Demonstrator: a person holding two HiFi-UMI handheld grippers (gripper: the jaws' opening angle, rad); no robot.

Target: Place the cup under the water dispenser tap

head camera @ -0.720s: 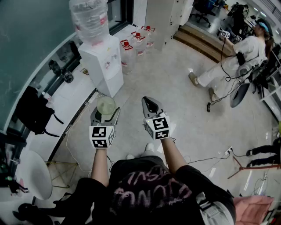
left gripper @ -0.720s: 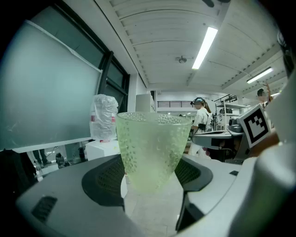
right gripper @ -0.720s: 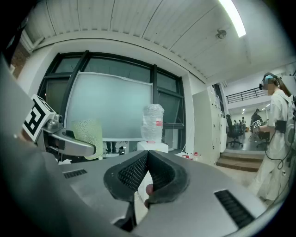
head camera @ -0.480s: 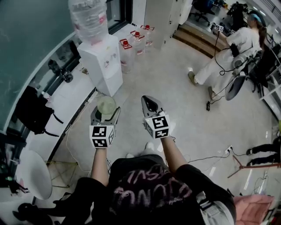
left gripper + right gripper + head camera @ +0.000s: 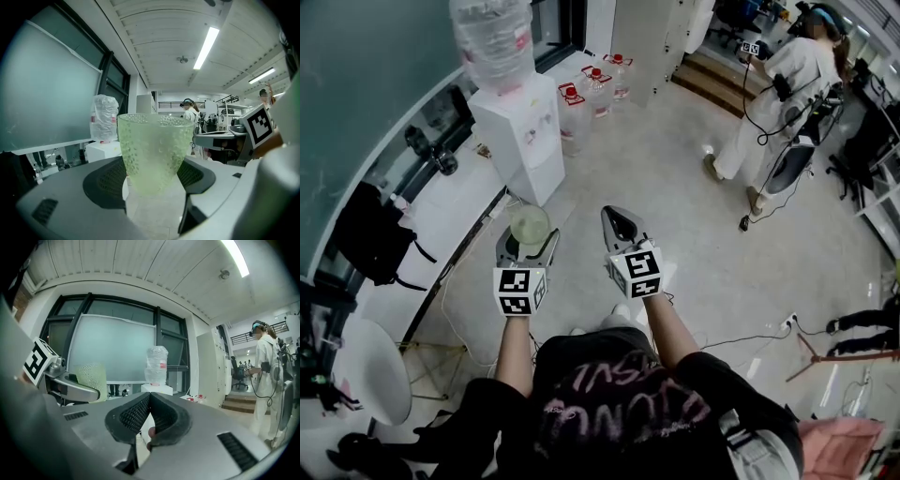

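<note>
Room: big indoor hall with a pale shiny floor, a dark window wall on the left and long lights on the ceiling.
Left hand-held gripper: its two jaws squeeze a cup, one dark pad on each side, low down on it.
Cup: pale green, see-through and bumpy all over. It stands straight up with its open top on top. It is up in the air in front of the person, well apart from the water dispenser.
Right hand-held gripper: its jaws are pressed together with nothing in them. It is just beside the left one and points the same way.
Water dispenser: a white box on the floor by the window wall, ahead of the cup and a bit to the left.
Big bottle: clear, sitting upside down on top of the water dispenser.
Spare bottles: clear with red caps, on the floor just beside the water dispenser.
Other person: in white clothes, far across the room on the right, holding up something with a square marker.
</note>
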